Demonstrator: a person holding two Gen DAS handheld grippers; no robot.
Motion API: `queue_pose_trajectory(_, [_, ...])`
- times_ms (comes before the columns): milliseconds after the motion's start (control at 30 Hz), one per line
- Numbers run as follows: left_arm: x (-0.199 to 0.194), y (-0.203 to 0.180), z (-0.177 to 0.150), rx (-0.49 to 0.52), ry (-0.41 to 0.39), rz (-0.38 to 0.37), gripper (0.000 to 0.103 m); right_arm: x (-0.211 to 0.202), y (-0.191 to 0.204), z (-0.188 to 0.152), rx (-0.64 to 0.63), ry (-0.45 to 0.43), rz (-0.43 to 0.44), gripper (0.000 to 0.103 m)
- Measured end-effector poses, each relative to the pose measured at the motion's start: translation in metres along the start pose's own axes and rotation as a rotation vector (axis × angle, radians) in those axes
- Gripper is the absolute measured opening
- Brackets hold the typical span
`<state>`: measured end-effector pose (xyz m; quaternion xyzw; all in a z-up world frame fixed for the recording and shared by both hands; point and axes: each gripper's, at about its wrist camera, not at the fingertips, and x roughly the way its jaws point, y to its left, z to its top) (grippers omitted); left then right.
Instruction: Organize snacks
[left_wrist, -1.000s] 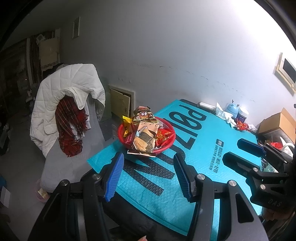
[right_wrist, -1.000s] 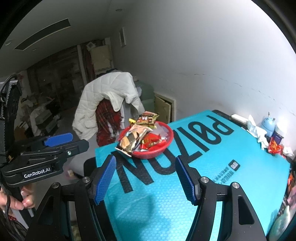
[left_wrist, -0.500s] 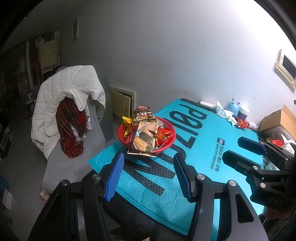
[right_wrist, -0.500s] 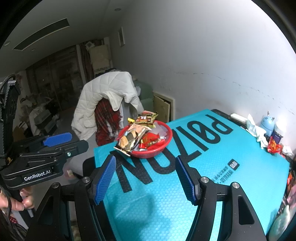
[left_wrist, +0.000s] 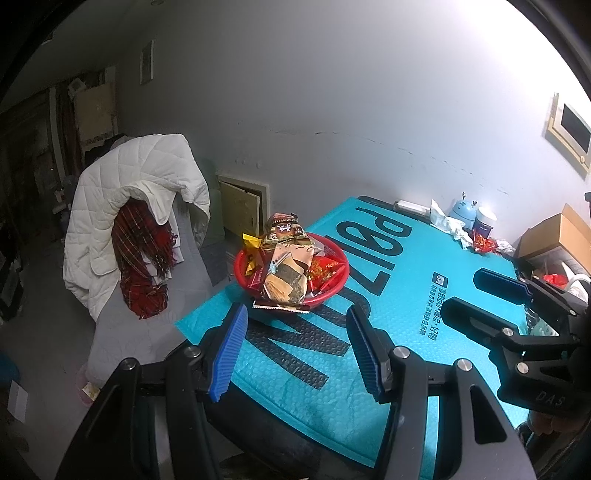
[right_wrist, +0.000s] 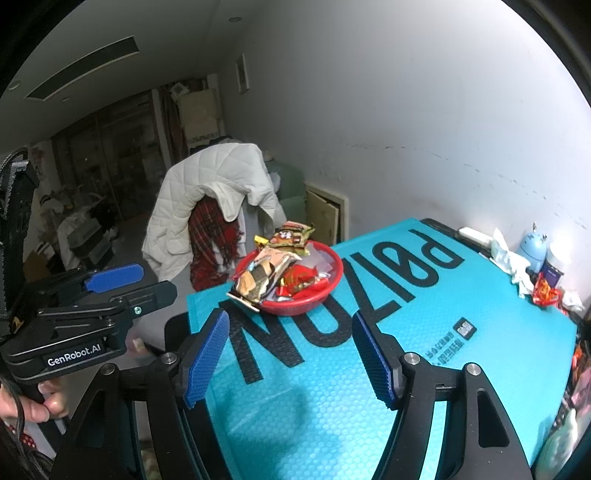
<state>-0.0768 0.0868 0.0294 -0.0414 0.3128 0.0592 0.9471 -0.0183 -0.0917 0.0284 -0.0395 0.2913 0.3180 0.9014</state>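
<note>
A red bowl (right_wrist: 295, 291) piled with snack packs (right_wrist: 266, 273) sits near the 11 o'clock corner of the blue worktop (right_wrist: 369, 398). The left gripper (left_wrist: 295, 347) and right gripper (right_wrist: 291, 354) hang with jaws apart, empty; the right jaws just opened wider

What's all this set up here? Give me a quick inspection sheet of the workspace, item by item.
Surface: teal bubble mailer with big black lettering, spread flat over the table.
Job's things: red basket heaped with snack packets, near the mailer's far left corner.
Clutter: blue figurine, jar, crumpled tissue and red wrappers along the far edge; cardboard box at right.
Grippers: left gripper and right gripper both hang over the near edge, jaws apart, nothing between them; the right's jaws have just been opening.
Cables: nothing seen on the table.
Surroundings: chair draped with white quilted jacket and red plaid scarf; grey wall.
</note>
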Motion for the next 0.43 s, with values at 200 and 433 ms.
queue_pose_trajectory(200, [-0.0001,-0.0011,-0.0008,0.001,0.000,-0.002,0.055,0.0000,-0.0005,-0.0003,-0.001,0.001,0.002,0.070])
queue_pose_trajectory(433, [0.0045,-0.0030,-0.0003,0.001,0.011,-0.026,0.055,0.0005,-0.0004,-0.0003,-0.003,0.000,-0.015,0.070])
